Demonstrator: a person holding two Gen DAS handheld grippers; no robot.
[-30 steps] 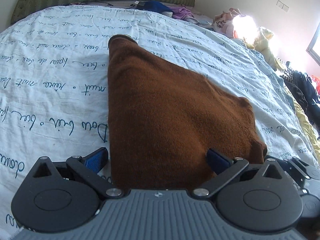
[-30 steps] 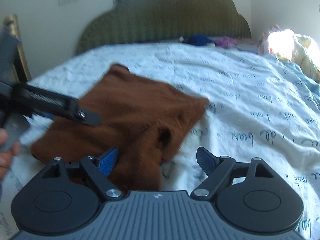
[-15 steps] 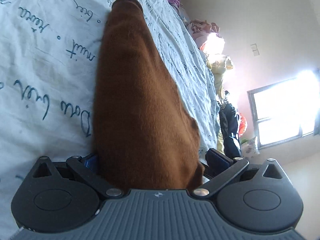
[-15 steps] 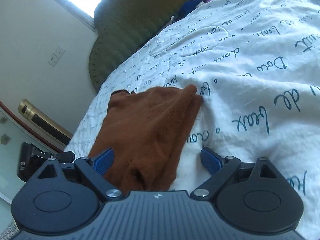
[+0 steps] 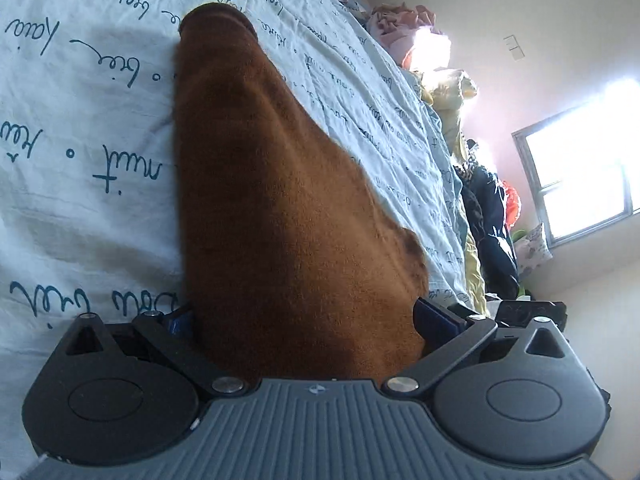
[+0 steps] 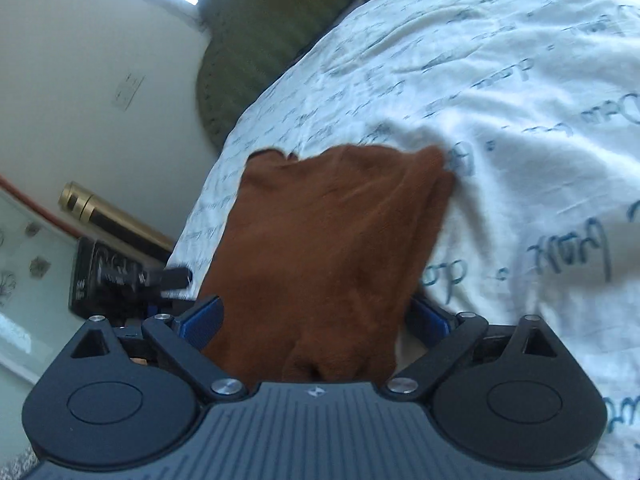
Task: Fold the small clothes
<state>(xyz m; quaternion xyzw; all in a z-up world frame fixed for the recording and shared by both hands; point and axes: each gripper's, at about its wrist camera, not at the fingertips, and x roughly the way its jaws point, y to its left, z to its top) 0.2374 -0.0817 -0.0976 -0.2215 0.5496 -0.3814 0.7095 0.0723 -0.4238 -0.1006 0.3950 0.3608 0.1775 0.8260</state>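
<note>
1. Brown fleece garment on the bedsheet; long axis runs away from both tongs, narrow end farthest.
2. Left tongs: fingers apart, near edge of the garment between them.
3. Right tongs: fingers apart, cloth bunched between.

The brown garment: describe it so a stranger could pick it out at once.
Find the bed with the white sheet printed in teal handwriting. The brown garment lies on it, its near end between the fingers of the left gripper and the right gripper. It is the only fuzzy, plain brown cloth there.
</note>
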